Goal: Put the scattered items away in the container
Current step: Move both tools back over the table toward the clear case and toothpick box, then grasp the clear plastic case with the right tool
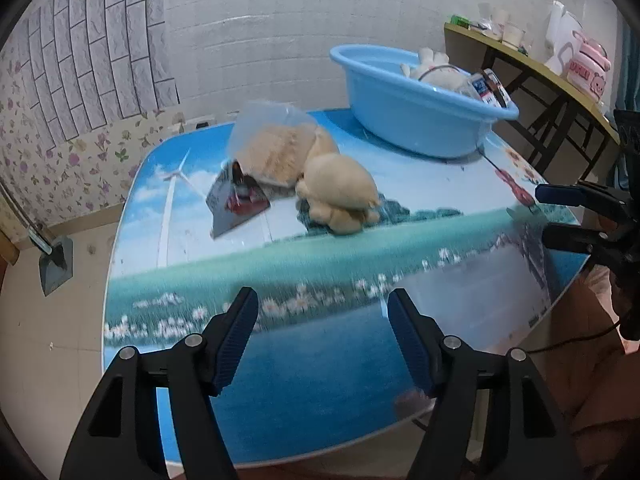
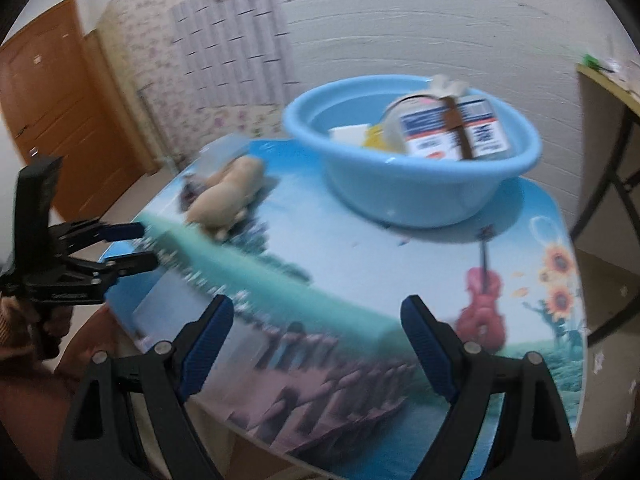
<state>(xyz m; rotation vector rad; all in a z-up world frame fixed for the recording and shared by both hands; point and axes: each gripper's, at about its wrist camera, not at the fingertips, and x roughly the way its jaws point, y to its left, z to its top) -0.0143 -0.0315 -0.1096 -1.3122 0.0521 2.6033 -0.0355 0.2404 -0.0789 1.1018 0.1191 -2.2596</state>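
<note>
I had the table (image 1: 328,344) filling both views, its printed sea-and-meadow cloth bare along the near edge. Toward the far right corner stood the blue basin (image 1: 408,120), already carrying a labelled jar (image 2: 452,132) on its side, a white plush toy (image 1: 434,66) and some flat pieces I could not make out; I judged it sat back there to leave the middle free for reaching. Left of the basin, in the middle of the table, lay what was left to tidy: a tan plush toy (image 1: 340,192), low and rounded, its long axis running roughly from the near edge back toward the far left, touching a clear bag of tan filling (image 1: 276,148) just behind it, with a dark flat packet (image 1: 236,204) leaning against the bag's near left side. My left tongs (image 1: 322,322) stood wide with nothing between the pads, above the near part of the table and well short of the plush toy. My right tongs (image 2: 318,328) were likewise spread and empty, over the table's near right part and aimed more toward the basin.
</note>
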